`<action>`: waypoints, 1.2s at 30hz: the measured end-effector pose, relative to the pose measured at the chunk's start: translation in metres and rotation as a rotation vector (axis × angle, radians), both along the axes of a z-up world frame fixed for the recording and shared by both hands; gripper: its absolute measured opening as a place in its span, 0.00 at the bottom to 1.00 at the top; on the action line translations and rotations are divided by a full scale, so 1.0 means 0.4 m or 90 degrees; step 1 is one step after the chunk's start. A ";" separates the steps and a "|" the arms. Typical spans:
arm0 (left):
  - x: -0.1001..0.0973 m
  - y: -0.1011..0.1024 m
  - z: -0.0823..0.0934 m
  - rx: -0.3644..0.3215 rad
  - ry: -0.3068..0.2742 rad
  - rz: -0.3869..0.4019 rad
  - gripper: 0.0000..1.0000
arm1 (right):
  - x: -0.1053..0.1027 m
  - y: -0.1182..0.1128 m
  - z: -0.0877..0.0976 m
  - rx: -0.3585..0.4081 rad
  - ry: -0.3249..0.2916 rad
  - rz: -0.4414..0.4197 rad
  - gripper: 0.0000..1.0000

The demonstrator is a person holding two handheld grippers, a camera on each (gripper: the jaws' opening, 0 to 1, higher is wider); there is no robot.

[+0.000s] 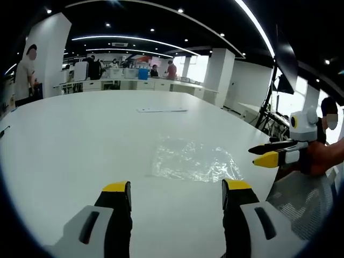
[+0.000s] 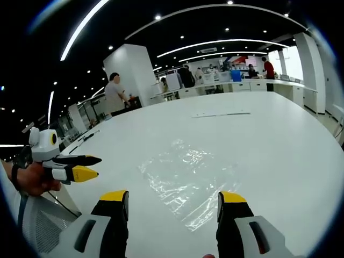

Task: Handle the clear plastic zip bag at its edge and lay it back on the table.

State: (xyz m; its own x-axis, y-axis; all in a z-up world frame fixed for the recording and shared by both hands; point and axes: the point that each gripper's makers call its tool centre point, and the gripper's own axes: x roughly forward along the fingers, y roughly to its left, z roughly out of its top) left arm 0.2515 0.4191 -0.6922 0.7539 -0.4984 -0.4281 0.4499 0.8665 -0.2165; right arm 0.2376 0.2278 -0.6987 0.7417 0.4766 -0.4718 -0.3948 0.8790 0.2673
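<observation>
Zip bag flat on the table, a gripper to either side.

In the left gripper view the zip bag (image 1: 192, 159) lies on the table (image 1: 80, 140) at centre frame, just above the left gripper (image 1: 176, 194); the right gripper (image 1: 269, 153) enters at the right edge, beside the bag — apart from it. A flat strip (image 1: 162, 110) lies farther up the table. In the right gripper view the bag (image 2: 185, 180) sits above the right gripper (image 2: 173, 204), the left gripper (image 2: 88, 166) at left.

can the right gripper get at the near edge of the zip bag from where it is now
Probably yes. The right gripper has its jaws open and the clear zip bag lies flat on the white table just ahead of them, with nothing between. The left gripper is off to the side, clear of the path.
</observation>
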 end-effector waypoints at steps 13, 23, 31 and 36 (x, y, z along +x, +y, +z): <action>-0.002 -0.008 0.002 -0.002 -0.001 -0.010 0.66 | 0.005 0.003 -0.021 -0.004 0.005 0.008 0.66; 0.001 -0.003 -0.005 -0.005 0.006 -0.003 0.65 | -0.001 0.009 -0.026 -0.007 0.011 0.017 0.66; 0.004 0.009 -0.007 -0.010 0.008 0.008 0.63 | -0.010 0.029 -0.023 -0.017 0.014 0.038 0.67; 0.007 0.016 -0.008 -0.011 0.005 0.014 0.63 | -0.013 0.050 -0.020 -0.022 0.016 0.053 0.67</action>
State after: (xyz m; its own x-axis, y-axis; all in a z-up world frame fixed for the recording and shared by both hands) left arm 0.2544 0.4254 -0.6953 0.7612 -0.4886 -0.4264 0.4285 0.8725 -0.2349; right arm 0.2325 0.2476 -0.7068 0.6880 0.5193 -0.5069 -0.4610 0.8522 0.2473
